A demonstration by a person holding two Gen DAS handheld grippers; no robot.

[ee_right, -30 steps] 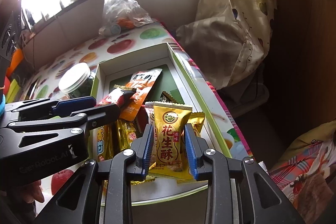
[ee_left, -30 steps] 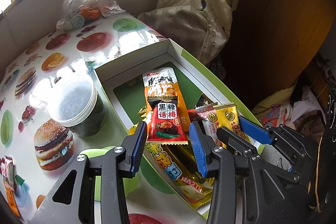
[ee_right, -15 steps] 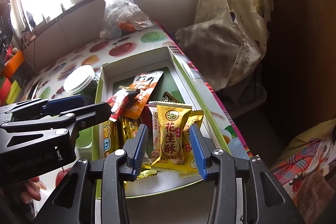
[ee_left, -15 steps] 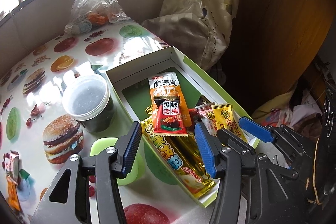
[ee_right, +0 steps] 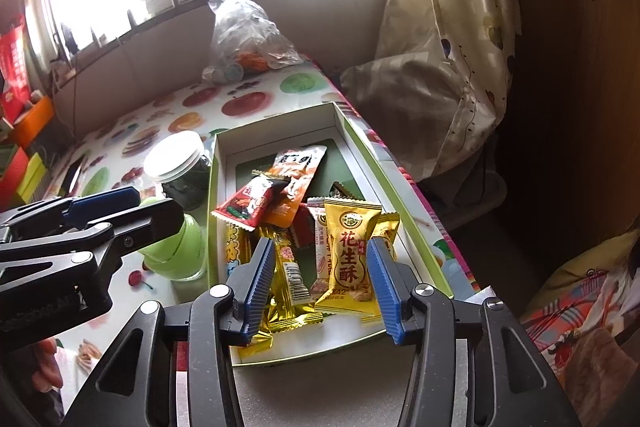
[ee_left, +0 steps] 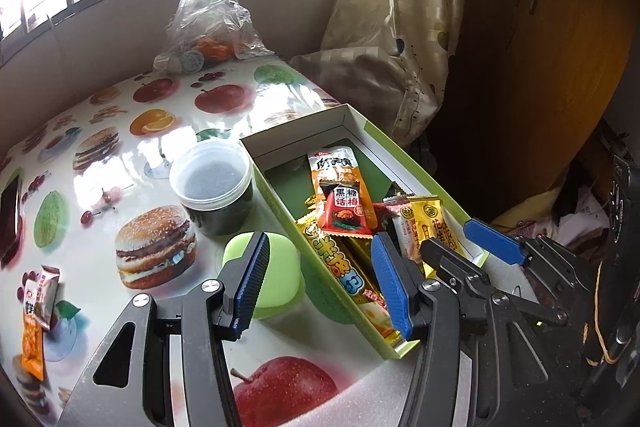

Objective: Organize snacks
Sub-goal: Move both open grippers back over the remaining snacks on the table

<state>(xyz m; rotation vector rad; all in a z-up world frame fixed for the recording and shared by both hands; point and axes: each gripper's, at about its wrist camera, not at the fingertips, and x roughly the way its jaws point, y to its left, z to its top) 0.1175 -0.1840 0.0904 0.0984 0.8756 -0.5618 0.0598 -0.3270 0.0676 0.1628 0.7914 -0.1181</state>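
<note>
Left gripper (ee_left: 320, 277), bottom centre of left view: spread, nothing between the pads, jaws just been opening; hanging over the box's near left wall and a green lid (ee_left: 280, 275). Right gripper (ee_right: 320, 283), bottom centre of right view: spread too, jaws just been opening, framing a yellow pack (ee_right: 350, 251) without pressing it; whether the right pad touches the wrapper cannot be told.

Snacks piled in the box (ee_left: 362, 125), centre right of left view, at the table's right edge. Red pack (ee_left: 344, 209) lying on an orange pouch (ee_left: 334, 167), both over a long yellow bar (ee_left: 340, 267). Yellow pack and a white one (ee_right: 320, 251) toward the near right corner. Far end of the box bare green.

Jar (ee_left: 212, 183) just left of the box, upright, lid on. Two small packs (ee_left: 38, 303) at lower left on the table (ee_left: 120, 131), well apart from the box. Plastic bag (ee_left: 206, 23) at the far edge, upper centre.
</note>
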